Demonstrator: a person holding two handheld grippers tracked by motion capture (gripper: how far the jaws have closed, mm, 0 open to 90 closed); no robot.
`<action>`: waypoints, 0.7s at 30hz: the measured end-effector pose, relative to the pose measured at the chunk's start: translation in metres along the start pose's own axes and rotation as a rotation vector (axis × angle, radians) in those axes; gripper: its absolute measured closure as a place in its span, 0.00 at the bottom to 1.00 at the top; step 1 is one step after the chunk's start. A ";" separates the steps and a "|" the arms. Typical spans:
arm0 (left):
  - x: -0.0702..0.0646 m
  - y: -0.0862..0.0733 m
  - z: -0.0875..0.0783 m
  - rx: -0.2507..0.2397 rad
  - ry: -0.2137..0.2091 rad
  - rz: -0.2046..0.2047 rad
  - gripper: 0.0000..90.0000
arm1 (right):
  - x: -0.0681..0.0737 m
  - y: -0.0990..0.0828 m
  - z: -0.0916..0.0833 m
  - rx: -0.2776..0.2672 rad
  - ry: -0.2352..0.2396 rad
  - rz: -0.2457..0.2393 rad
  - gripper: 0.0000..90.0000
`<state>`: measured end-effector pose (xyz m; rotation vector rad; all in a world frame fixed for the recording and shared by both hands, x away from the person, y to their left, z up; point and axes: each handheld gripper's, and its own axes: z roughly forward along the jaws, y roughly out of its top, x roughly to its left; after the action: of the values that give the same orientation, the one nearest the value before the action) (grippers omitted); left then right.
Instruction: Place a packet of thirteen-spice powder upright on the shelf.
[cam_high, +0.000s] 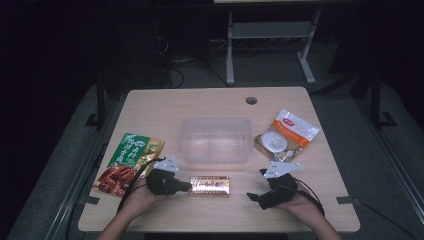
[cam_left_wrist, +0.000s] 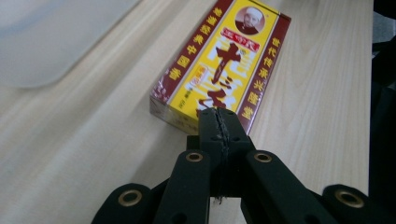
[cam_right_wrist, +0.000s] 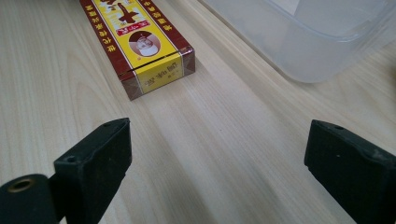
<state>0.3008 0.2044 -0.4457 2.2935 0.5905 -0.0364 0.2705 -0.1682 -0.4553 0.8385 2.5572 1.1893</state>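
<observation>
While closed, left hand-held gripper (cam_left_wrist: 218, 122) tips meet yellow box (cam_left_wrist: 219, 65).

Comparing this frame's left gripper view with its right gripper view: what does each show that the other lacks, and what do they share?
The left gripper view alone: the left gripper with jaws pressed shut, tips at the near end of the yellow and maroon box, whose portrait end lies far. The right gripper view alone: the right gripper with jaws wide apart over bare table, nothing between them, the box's end flap facing it. Both share the box, the clear plastic container and the wooden table.
</observation>
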 end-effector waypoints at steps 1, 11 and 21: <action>0.001 0.001 -0.002 -0.009 0.009 -0.005 0.99 | 0.000 0.000 0.000 -0.001 0.000 -0.001 0.08; 0.019 0.024 0.005 -0.032 0.100 0.036 0.99 | 0.001 0.001 0.001 0.004 -0.001 -0.006 0.08; 0.025 0.024 0.019 0.001 0.091 0.029 0.99 | 0.000 0.001 0.001 0.003 -0.001 -0.006 0.08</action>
<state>0.3360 0.1866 -0.4486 2.3143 0.6032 0.0818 0.2711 -0.1670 -0.4553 0.8315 2.5595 1.1825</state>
